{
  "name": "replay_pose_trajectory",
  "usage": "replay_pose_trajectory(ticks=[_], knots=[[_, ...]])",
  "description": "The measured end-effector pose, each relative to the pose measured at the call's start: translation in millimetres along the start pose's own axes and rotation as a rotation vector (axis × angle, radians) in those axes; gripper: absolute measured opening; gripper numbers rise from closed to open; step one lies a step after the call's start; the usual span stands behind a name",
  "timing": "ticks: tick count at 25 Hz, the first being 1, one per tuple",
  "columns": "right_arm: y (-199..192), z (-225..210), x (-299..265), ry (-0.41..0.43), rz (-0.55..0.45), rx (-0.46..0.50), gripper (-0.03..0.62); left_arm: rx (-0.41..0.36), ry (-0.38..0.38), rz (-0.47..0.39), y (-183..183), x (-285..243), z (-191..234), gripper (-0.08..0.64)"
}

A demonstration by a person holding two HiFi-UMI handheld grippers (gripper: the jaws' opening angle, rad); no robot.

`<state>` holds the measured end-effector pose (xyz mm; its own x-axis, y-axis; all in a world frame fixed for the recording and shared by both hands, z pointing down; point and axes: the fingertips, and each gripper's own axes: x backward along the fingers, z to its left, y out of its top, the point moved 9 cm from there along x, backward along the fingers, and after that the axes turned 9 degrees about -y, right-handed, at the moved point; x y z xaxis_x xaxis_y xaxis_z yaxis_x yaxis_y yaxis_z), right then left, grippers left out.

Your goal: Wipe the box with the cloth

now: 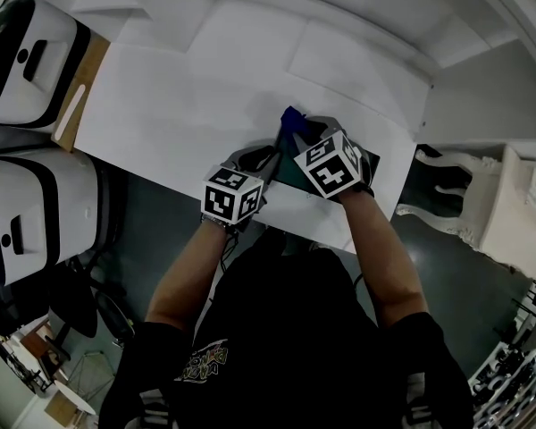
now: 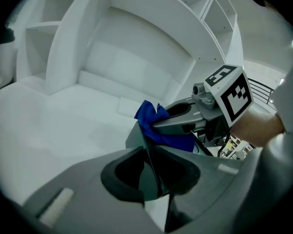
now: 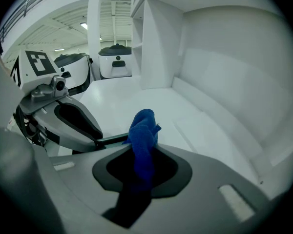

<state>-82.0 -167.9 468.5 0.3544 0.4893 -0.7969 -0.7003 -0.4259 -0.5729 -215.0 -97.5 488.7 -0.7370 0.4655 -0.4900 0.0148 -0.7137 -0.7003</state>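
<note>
now the left gripper (image 2: pixel 154 179) is clamped on the thin edge of the dark box (image 2: pixel 133 139), while the right gripper (image 3: pixel 141 147) pinches the blue cloth (image 3: pixel 142 128) at its far edge, over the white table (image 1: pixel 179 96).

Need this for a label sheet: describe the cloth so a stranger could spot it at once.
On the white table, look at the near edge, where the left tool grips a dark box. Right by the box, the right tool pinches the cloth: a small bunched wad, the only bright blue thing among white and grey.
</note>
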Motion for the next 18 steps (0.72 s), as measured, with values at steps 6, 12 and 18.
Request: replay_pose_trajectory(ticks=[6, 12, 18], knots=[[-5, 9, 9, -0.015, -0.015, -0.014, 0.100, 0.007, 0.006, 0.000, -1, 0, -1, 0.069], [-13, 29, 19, 0.023, -0.018, -0.007, 0.100, 0.017, 0.012, -0.012, -1, -1, -1, 0.069], [-18, 52, 32, 0.049, -0.030, 0.002, 0.100, 0.021, 0.018, -0.015, -1, 1, -1, 0.069]])
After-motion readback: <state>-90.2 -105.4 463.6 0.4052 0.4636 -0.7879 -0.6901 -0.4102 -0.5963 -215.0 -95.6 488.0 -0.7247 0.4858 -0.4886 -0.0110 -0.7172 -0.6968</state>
